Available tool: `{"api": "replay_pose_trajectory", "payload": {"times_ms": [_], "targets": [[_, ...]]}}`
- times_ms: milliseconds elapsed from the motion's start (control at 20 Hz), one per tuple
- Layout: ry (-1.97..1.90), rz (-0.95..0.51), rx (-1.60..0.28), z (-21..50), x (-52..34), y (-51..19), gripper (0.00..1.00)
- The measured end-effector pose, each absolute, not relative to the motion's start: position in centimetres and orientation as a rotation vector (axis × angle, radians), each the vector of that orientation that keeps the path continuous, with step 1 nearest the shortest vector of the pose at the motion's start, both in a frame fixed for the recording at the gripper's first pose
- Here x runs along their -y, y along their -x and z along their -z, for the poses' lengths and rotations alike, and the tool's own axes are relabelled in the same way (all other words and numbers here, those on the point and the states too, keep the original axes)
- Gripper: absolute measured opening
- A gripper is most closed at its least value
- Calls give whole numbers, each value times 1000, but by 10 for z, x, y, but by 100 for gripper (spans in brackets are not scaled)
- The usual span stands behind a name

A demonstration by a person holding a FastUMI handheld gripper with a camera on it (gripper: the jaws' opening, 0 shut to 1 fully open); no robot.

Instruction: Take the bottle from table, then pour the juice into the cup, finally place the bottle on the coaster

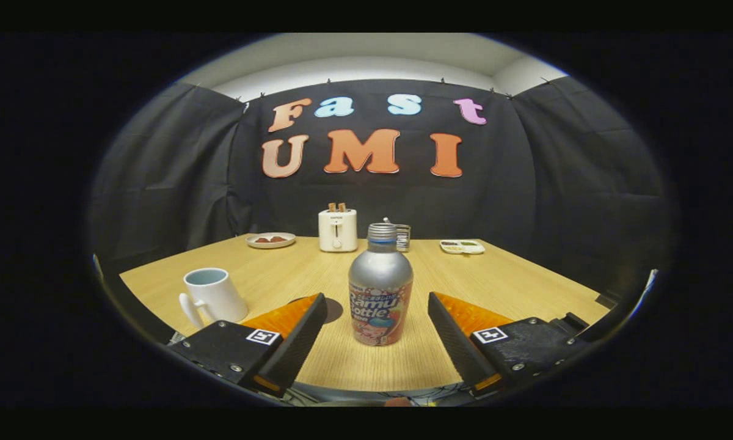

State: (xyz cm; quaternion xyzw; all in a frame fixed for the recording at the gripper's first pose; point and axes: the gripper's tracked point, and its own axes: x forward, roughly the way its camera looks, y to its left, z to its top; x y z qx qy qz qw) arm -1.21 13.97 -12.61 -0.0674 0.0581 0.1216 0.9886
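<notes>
A silver bottle (pixel 380 285) with a colourful label stands upright on the wooden table (pixel 513 281), capless at its threaded neck. It sits between my two fingers, a gap on each side, neither touching it. My gripper (pixel 377 318) is open around it. A white mug (pixel 212 297) with its handle toward me stands left of the left finger. A dark round coaster (pixel 331 309) lies flat on the table just behind the left fingertip, partly hidden by it, between the mug and the bottle.
At the table's far side stand a white toaster (pixel 337 230) with bread in it, a plate (pixel 271 240) with dark food to its left, a small dark box (pixel 403 237) behind the bottle, and a divided tray (pixel 462 246) at the right.
</notes>
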Motion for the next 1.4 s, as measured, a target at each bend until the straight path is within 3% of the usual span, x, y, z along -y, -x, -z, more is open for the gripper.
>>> {"api": "replay_pose_trajectory", "payload": {"times_ms": [800,900,950,1400], "targets": [[151,-228,-179,167,-150,-33,99],[152,-219,-182,168,-146,-35,90],[144,-223,-179,167,-149,-36,81],[182,-219,-142,143,-153,-29,76]]}}
